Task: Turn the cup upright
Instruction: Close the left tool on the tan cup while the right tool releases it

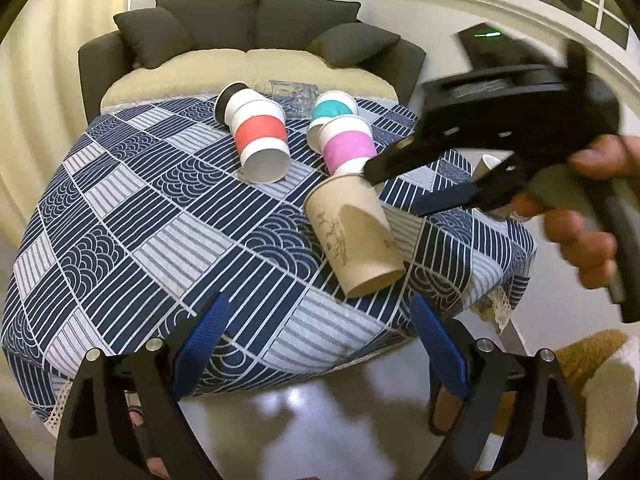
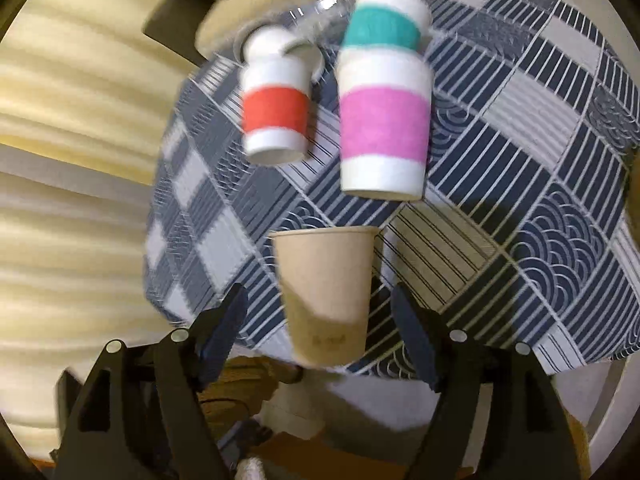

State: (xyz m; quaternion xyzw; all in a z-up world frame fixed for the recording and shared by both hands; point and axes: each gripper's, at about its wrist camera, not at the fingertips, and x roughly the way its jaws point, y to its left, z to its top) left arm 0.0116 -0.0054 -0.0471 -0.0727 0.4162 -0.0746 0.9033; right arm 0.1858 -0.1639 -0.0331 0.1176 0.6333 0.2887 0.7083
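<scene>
A plain brown paper cup (image 1: 354, 236) lies on its side near the right edge of the patterned table, base toward the near edge. In the right wrist view the cup (image 2: 326, 292) sits between my right gripper's (image 2: 324, 316) open fingers, which are apart from its sides. The right gripper (image 1: 396, 188) shows in the left wrist view, held by a hand, its fingers at the cup's far end. My left gripper (image 1: 320, 340) is open and empty over the table's near edge, short of the cup.
A red-banded cup (image 1: 262, 136), a pink-banded cup (image 1: 348, 146), a teal-banded cup (image 1: 334, 110), a black-based cup (image 1: 230, 100) and a clear glass (image 1: 292, 94) lie on the blue and white tablecloth (image 1: 160, 216). A dark sofa (image 1: 248, 28) stands behind.
</scene>
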